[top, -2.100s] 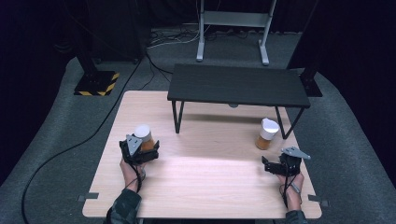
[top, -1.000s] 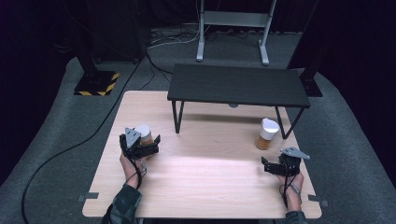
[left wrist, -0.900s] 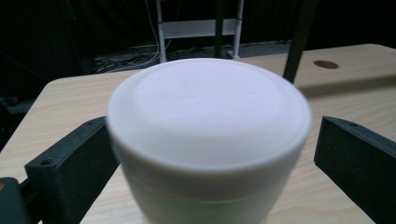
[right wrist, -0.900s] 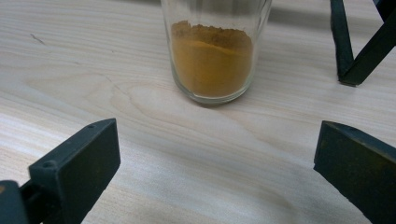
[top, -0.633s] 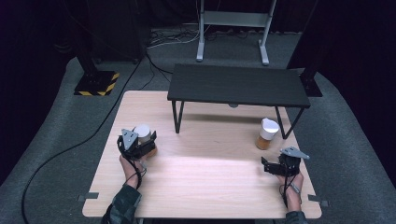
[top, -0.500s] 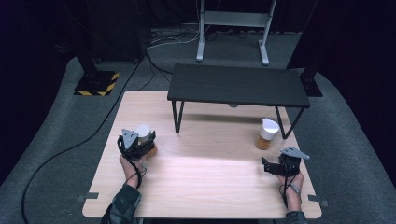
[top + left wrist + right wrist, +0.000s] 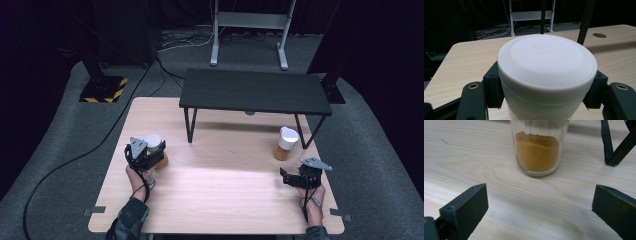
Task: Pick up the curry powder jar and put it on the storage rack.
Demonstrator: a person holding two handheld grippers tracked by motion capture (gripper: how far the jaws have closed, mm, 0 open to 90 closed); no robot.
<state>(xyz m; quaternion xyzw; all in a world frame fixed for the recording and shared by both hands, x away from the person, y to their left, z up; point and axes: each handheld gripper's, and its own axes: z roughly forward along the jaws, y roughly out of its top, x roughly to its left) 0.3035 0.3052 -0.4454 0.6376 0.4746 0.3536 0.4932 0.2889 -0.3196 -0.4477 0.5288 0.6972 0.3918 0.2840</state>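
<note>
A glass jar with a white lid and orange powder stands at the table's left. My left gripper is shut on it; in the left gripper view both black pads press the jar just under the lid. A second white-lidded jar of orange powder stands at the right by the black shelf's leg. My right gripper rests a short way in front of it, open. In the right gripper view that jar stands beyond the spread jaws of the right gripper, apart from them.
A low black shelf on thin legs spans the back of the wooden table; one leg stands right of the far jar. Bare wood lies between the two hands. Cables and a metal stand are on the floor behind.
My left gripper has slid forward around the left jar and shut on it. The right gripper and its jar have stayed put.
</note>
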